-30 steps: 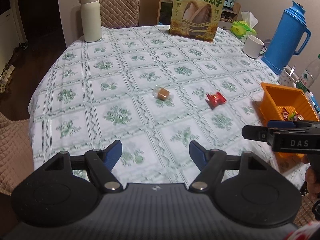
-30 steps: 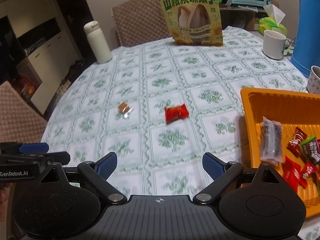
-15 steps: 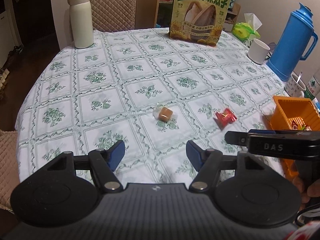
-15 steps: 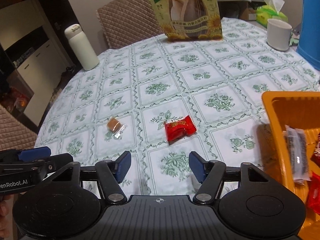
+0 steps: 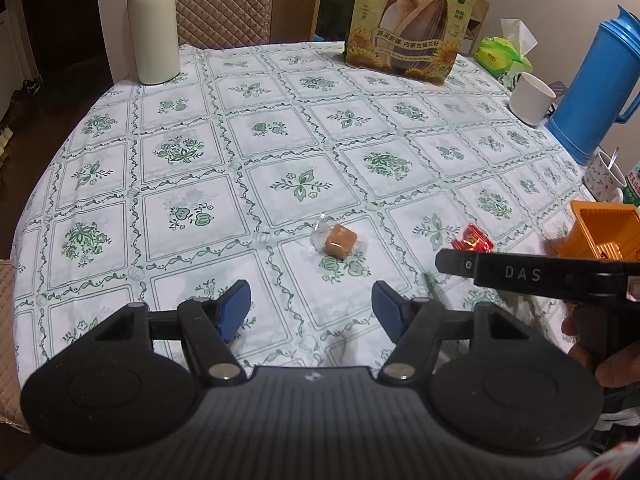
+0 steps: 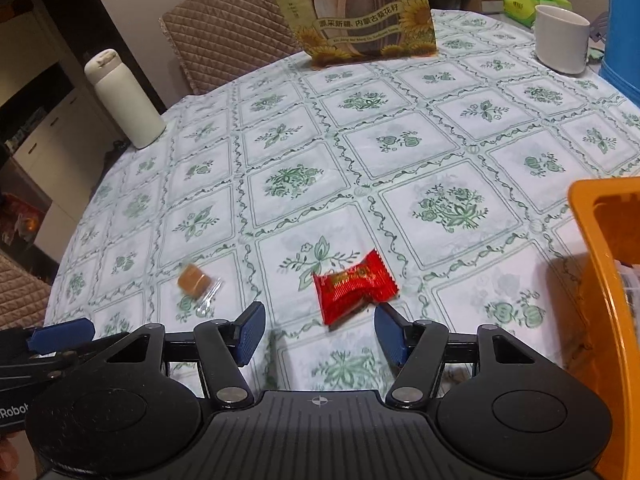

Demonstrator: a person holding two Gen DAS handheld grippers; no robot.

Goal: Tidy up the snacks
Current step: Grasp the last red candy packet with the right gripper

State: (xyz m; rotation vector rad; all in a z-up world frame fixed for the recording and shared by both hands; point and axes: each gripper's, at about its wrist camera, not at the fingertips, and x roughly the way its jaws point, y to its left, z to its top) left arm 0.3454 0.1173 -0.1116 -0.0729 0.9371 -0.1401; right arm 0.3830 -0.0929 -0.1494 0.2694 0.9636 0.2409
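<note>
Right gripper [image 6: 318, 330] spread, empty; red candy [image 6: 354, 286] just ahead, skewed toward its right pad. Left gripper [image 5: 311, 305] spread, empty; caramel [image 5: 339, 238] further ahead.

place: home dining room | cues: surface [image 5: 280, 152] under floral cloth, quilted chair [image 5: 224, 0], thermos [image 5: 588, 92], mug [image 5: 532, 98], tissue pack [image 5: 504, 54], toaster oven behind sunflower-seed bag [image 5: 412, 20]
</note>
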